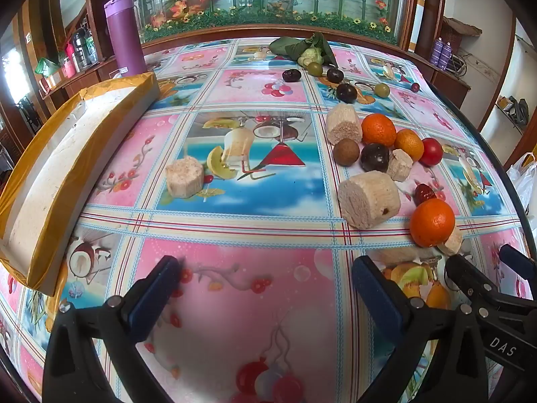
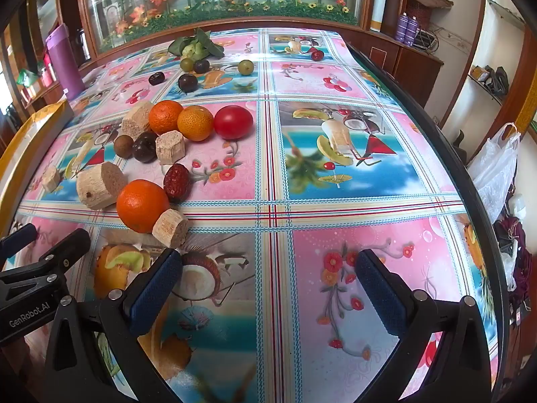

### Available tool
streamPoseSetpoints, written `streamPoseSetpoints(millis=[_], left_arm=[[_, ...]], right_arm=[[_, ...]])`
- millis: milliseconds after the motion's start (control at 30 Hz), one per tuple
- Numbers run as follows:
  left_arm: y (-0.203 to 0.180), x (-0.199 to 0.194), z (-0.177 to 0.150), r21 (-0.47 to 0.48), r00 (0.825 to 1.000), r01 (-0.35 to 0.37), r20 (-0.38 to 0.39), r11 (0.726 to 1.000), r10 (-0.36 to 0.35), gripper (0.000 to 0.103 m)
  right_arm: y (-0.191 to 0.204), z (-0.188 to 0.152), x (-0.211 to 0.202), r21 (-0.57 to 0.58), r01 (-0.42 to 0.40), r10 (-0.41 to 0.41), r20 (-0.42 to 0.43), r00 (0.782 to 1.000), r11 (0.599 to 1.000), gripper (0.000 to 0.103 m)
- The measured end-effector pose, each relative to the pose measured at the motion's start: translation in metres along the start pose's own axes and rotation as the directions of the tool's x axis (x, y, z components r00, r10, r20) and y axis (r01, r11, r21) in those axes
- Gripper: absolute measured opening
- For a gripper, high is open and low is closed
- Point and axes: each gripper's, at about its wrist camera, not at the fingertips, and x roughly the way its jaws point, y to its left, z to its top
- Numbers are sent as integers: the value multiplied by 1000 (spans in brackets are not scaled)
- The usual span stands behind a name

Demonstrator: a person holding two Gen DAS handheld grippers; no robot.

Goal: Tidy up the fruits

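Fruit lies loose on the patterned tablecloth: a near orange [image 1: 432, 222] [image 2: 142, 205], two more oranges [image 1: 378, 129] [image 2: 165, 116], a red tomato [image 2: 233, 122] [image 1: 431, 151], a red date [image 2: 177, 182], dark plums [image 1: 375, 157], green fruits [image 1: 382, 90] and pale sugarcane chunks [image 1: 368, 198] [image 2: 170, 228]. One chunk [image 1: 185, 176] lies apart at the left. My left gripper [image 1: 265, 288] is open and empty above the cloth. My right gripper [image 2: 268, 278] is open and empty, just right of the near orange and chunk.
A white foam tray with yellow tape [image 1: 57, 168] lies at the table's left edge. A purple flask [image 1: 125, 33] stands at the back left. A leafy green fruit [image 1: 310, 54] lies at the back. The table's right edge [image 2: 446, 154] drops off; a plastic bag [image 2: 496, 168] hangs beyond.
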Motion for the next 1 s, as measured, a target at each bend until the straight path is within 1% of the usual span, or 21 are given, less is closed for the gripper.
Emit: streamPoseSetpoints(millis=[633,733,800,900,1000], left_arm=[[0,0,0,1,1000,-1,-1,1000,1,103],[0,0,0,3,1000,1,-5,1000,-1,103],[3,-3,0,4,1000,-21,-4,1000,21,103],[13,-14,4,-9,999,-39,24,999,39,103],[25,-35,10,-20,997,-44,60,999,45,103]], right_arm=[[0,0,0,-1,-1,1,1,1000,1000,103],[2,1,-1,-2,22,-22,-14,1000,1000,103],[9,1,-11,-35,37,-37,13,999,999,103],[22,5,-39,-88,33,-25,94,995,996,103],[32,11,-67,-101,-12,23,109,994,995,103]])
